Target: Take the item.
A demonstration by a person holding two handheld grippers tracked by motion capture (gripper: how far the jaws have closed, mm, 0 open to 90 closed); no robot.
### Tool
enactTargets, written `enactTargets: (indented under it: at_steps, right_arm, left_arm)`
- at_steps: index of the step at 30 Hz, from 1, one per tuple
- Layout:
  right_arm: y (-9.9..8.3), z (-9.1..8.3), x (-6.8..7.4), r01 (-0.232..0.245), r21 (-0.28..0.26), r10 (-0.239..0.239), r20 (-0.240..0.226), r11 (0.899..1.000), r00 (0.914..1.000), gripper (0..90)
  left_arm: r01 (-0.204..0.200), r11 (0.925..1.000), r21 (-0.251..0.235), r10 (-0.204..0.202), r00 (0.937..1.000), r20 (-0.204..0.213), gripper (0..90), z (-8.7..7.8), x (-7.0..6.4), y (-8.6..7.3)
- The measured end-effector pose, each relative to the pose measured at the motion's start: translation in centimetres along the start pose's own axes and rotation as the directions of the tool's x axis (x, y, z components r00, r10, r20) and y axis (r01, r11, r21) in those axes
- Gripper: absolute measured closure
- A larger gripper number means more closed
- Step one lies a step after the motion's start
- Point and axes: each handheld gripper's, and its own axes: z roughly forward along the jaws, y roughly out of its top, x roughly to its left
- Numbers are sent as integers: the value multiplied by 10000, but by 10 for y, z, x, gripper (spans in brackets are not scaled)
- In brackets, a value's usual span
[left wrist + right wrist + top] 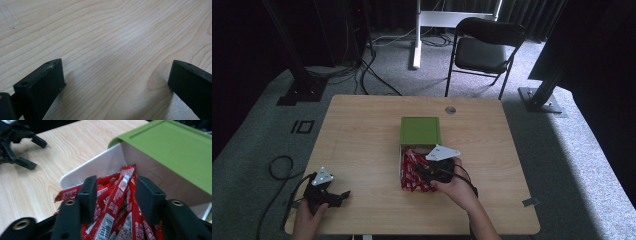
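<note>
A green box (420,130) sits mid-table with its white drawer (100,166) pulled out toward me. Several red stick packets (411,175) fill the drawer, some poking over its edge. My right gripper (421,172) hovers low over the drawer; in the right gripper view the right gripper (116,192) is open, its jaws astride a red packet (125,182) at the top of the heap, with gaps at both sides. My left gripper (343,196) rests near the table's front left corner, and the left gripper (116,72) stands open over bare wood.
The wooden table (362,130) has a round grommet (450,110) near its far edge. A black folding chair (484,47) stands behind the table. A cable (279,167) loops on the floor at the left.
</note>
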Motion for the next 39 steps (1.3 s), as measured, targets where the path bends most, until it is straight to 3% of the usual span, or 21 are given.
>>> enactTargets:
  at_steps: [4,10,16,28,34,39]
  right_arm:
    - [-1,5,0,-325,262,320,207,9991,9993,584]
    - [-4,14,2,-739,666,741,-5,9950,9973,658]
    - [-8,25,5,-803,1075,785,208,9910,9967,674]
    - [-6,39,12,-725,1630,556,1059,9840,9928,706]
    - [-12,40,9,-1130,1492,974,1080,9823,9894,816]
    - [-8,32,10,-1264,1207,1151,963,9846,9887,821]
  left_arm:
    - [1,10000,0,-1,10000,1,15,0,0,0]
    - [15,10000,-10,-15,10000,-1,15,0,0,0]
    - [15,10000,-7,-15,10000,-2,15,0,0,0]
    - [15,10000,-4,-15,10000,0,15,0,0,0]
    - [17,10000,-8,-17,10000,0,15,0,0,0]
    - [14,10000,-7,-14,10000,-1,15,0,0,0]
